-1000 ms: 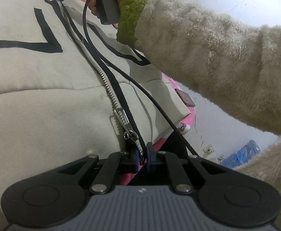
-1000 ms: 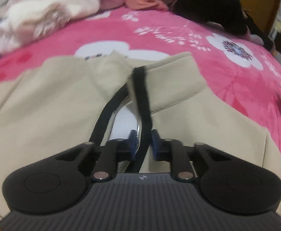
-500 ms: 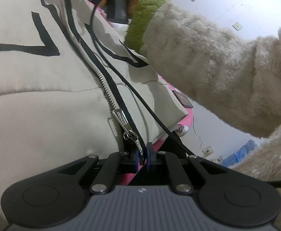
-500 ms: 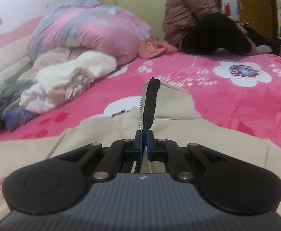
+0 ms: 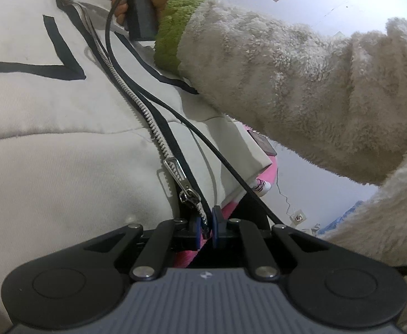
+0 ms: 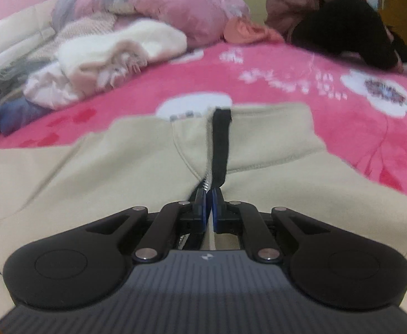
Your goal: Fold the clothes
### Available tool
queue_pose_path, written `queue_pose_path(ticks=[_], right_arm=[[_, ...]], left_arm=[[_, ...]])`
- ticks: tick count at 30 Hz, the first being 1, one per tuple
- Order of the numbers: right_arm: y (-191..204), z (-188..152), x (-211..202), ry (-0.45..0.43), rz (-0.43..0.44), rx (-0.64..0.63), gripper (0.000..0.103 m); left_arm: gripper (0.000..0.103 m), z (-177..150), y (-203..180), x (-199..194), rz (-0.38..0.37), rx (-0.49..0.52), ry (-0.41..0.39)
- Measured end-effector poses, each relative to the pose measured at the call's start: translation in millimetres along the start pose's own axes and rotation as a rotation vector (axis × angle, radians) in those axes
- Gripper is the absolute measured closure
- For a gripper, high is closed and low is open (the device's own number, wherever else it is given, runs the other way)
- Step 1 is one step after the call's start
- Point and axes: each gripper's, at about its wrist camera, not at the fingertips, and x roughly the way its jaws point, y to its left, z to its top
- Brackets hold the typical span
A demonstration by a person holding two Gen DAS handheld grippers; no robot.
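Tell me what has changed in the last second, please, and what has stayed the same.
The right tongs closed onto the zipper edge near the collar, lifted it, then lowered it again. The left tongs stayed clamped on the zipper's bottom end, and the beige jacket still lies on the pink blanket.

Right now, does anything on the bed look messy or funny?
Yes. The cream zip-up jacket lies unzipped, its zipper pull down near the hem, so the two front edges sit apart. Behind it a jumbled heap of clothes is piled on the pink flowered blanket, not folded.
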Motion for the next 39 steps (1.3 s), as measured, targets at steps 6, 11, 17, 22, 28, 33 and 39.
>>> queue_pose_path(ticks=[6, 11, 17, 22, 28, 33, 39], right_arm=[[-0.7, 5.8, -24.2, -0.002, -0.051, 0.027, 0.085], [-16.3, -2.3, -137.3, -0.162, -0.057, 0.086, 0.078], [-28.3, -55.7, -280.8, -0.3, -0.144, 0.182, 0.076], [-23.1, -127.1, -336.0, -0.333, -0.192, 0.285, 0.076], [-17.0, -204.5, -364.5, -0.387, -0.212, 0.448, 0.076], [-7.4, -242.9, -366.0, -0.457, -0.151, 0.538, 0.076], [29.6, -202.9, -329.5, -0.431, -0.072, 0.347, 0.076]], left_arm=[[0.095, 1.5, -6.3, -0.6, 0.022, 0.009, -0.003], [0.094, 0.2, -13.9, -5.3, 0.042, 0.03, -0.029], [0.092, -1.9, -26.6, -5.0, 0.075, 0.082, -0.037], [0.085, -4.3, -22.9, -10.4, 0.1, 0.05, 0.012], [0.055, -2.8, -30.7, -51.6, 0.194, 0.105, -0.025], [0.053, 41.7, -33.1, -94.2, 0.313, 0.15, -0.134], [0.054, 141.1, -23.5, -74.5, 0.591, 0.36, -0.16]])
